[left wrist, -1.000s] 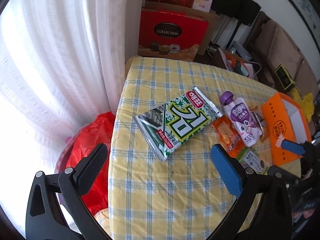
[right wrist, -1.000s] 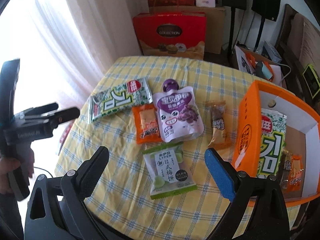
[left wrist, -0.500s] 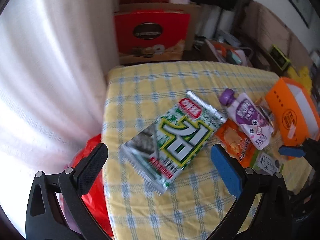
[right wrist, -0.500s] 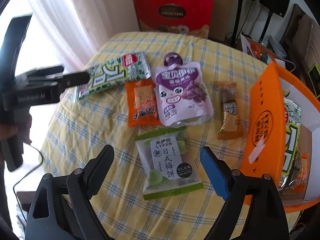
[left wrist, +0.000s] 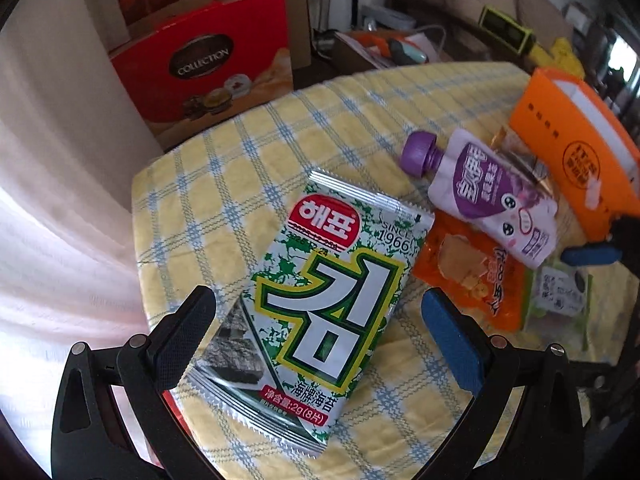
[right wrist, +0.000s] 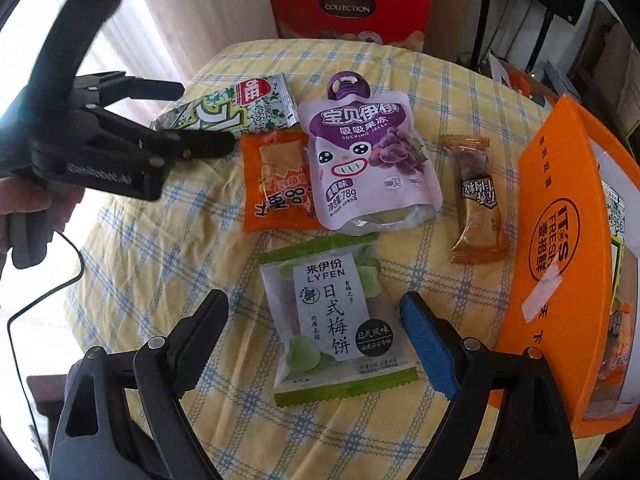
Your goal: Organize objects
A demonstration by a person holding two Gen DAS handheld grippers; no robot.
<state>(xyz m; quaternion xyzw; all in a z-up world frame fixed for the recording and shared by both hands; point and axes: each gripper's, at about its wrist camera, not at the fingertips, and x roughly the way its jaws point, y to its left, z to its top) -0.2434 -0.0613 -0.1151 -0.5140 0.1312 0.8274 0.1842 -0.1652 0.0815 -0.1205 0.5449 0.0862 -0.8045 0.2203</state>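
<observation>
Left gripper hangs over the seaweed pack w/ fingers spread wide, one on each side of the pack's near half, not touching it as far as the left wrist view shows. The pack lies flat at the left edge of the worktop, which has a yellow-and-blue check cloth. In the right wrist view the same gripper comes in from the left, its tips over the pack.

Right gripper: fingers wide apart, having just closed a little, black one left and blue one right of the green plum-cake packet. The pads look clear of it; nothing gripped.

Farther back, centre of the worktop: purple jelly pouch, cap pointing away, overlapping the orange snack packet on its left. A small brown bar lies to the right of the pouch, apart from it.

Orange box stands open at the right edge; another seaweed pack and other snacks show inside, partly hidden by its wall.

Behind the worktop, far side: red gift box marked COLLECTION. White curtain at left.
</observation>
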